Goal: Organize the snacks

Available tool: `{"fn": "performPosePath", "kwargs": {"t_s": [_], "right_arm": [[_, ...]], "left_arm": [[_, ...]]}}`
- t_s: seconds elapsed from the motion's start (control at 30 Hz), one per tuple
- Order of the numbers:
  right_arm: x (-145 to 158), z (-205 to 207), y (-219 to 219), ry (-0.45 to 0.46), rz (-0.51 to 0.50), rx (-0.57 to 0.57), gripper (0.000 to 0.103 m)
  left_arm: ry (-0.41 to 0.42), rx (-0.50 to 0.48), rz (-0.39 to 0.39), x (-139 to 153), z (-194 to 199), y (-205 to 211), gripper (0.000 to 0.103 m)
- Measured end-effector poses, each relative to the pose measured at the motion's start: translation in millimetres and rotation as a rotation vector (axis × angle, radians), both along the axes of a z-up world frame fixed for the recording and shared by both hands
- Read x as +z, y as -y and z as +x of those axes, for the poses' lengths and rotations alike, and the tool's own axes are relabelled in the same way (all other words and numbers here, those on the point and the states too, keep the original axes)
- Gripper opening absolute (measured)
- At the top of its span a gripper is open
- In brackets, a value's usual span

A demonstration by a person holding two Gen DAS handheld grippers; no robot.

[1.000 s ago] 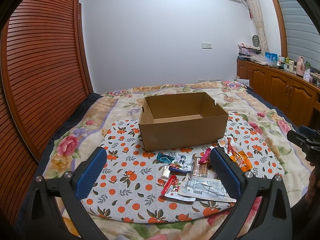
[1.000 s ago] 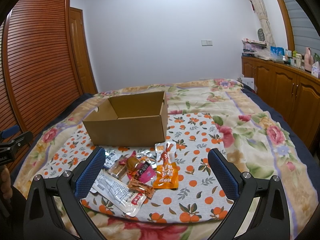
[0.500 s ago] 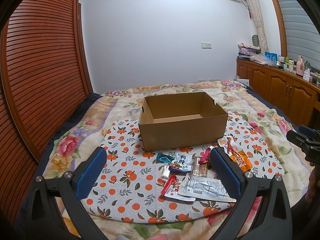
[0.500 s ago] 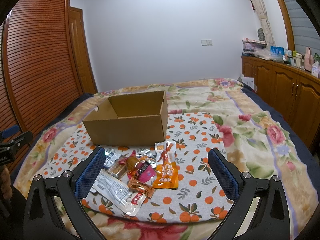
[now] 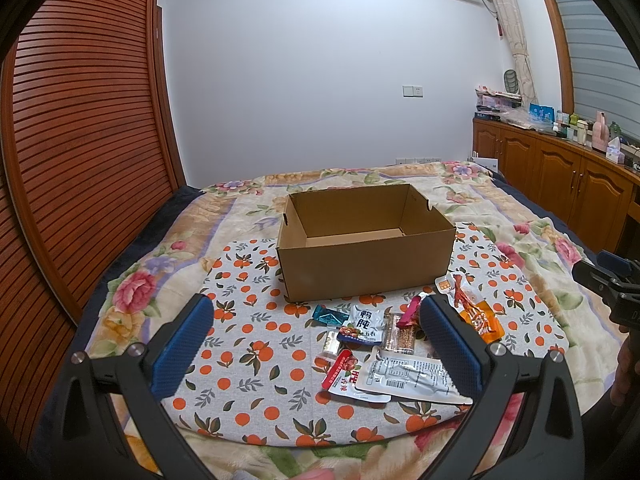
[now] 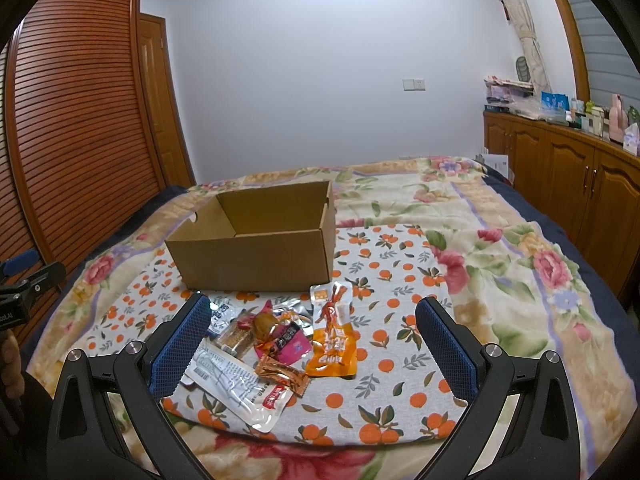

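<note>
Left wrist view shows the left tongs spread wide, empty, over snack packets at lower centre, before the cardboard box. Right wrist view alone reveals a pink packet; right tongs gape wide too.

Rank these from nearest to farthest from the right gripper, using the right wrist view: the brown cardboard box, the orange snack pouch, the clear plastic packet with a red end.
1. The clear plastic packet with a red end, low beside the left finger of the right gripper.
2. The orange snack pouch, between the fingers, further up the cloth.
3. The brown cardboard box, beyond all the snacks, left of centre.
</note>
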State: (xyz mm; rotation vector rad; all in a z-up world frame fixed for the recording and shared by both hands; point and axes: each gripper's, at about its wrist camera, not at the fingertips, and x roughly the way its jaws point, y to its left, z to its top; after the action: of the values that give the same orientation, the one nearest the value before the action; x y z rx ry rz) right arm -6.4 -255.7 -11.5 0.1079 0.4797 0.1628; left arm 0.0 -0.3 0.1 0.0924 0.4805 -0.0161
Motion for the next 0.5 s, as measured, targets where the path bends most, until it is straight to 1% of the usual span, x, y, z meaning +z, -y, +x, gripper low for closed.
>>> {"fn": "performPosePath", "kwargs": {"t_s": [0.2,0.37,0.5], "right_arm": [[-3.9,1.2,3.8,-0.003,-0.001,0.001,0.103],[-2.6,6.6,-3.5,-0.019,-0.003,0.007,0.103],[-13.9,18.3,-1.6,-0.040,0.001,0.003,0.103]], "left_arm": [[-0.011,-0.002,0.004,-4.0,-1.0,3.5,0.103],[-0.040,-0.026,0.003,-8.8,8.7,9.3,0.103],[-0.074,-0.051,0.005,-13.8,18.9,13.0,0.103]]}}
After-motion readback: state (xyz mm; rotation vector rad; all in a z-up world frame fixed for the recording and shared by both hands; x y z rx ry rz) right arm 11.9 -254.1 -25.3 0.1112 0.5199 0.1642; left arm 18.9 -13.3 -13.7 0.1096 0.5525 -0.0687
